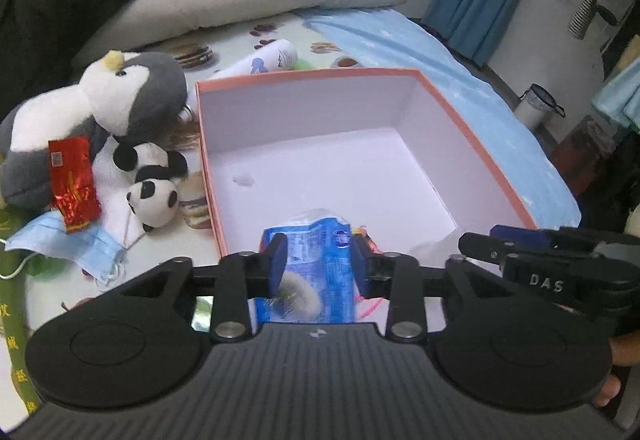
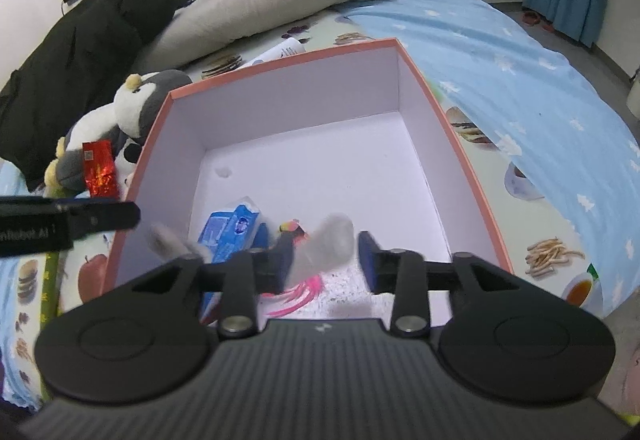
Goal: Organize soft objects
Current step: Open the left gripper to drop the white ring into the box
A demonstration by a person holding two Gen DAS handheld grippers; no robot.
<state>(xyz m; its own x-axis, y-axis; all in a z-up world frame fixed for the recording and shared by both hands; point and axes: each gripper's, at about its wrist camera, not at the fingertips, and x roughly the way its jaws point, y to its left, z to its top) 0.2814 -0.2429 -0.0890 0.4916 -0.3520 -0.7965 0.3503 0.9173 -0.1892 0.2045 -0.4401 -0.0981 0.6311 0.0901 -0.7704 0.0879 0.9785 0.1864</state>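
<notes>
Over the near corner of the box, the left tool is sitting with its jaws parted around a blue tissue pack; pad contact is not looking firm, so reading it as open. Right tool is also standing open, with a blurred grey fluffy toy with pink strands between the pads, not clamped. Both items are lying low inside the white-lined box. Left of the box, on the bed, a penguin plush, panda plush, red foil packet and face mask are lying.
</notes>
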